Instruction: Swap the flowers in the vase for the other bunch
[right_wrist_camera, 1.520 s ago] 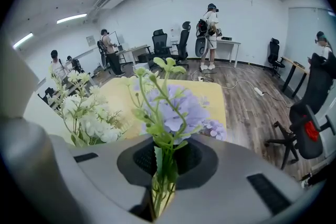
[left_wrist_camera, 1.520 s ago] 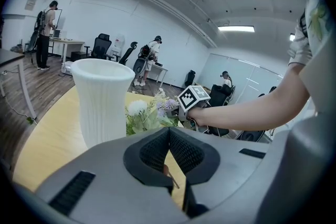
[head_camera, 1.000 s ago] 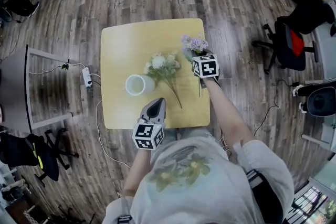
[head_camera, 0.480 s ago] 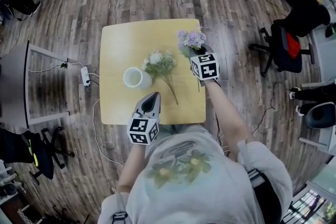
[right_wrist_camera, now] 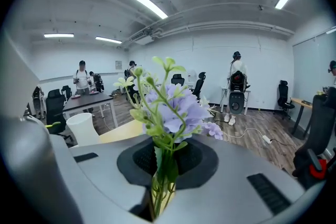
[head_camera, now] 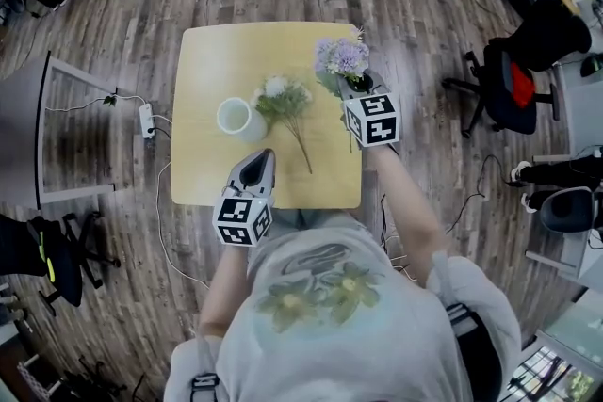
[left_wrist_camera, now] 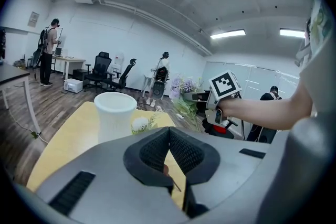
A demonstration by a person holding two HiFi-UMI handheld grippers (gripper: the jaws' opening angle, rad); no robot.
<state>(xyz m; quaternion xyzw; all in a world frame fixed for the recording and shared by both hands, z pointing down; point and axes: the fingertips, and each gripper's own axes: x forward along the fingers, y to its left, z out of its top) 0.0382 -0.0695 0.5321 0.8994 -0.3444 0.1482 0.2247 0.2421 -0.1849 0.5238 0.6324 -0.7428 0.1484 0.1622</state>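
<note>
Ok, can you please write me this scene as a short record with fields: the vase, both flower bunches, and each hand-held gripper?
surface: yellow table
vase: white vase, upright on the table, nothing in it
bunch one: white flowers, lying on the table beside the vase, stems toward the person
bunch two: purple flowers, held by the stems near the table's right edge
right hand-held gripper: shut on the purple flowers
left hand-held gripper: jaws together, empty, over the table's near edge

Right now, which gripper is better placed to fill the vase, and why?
Right gripper: its jaws clamp the purple bunch by its stems. The left gripper is shut on nothing, near the empty vase.
</note>
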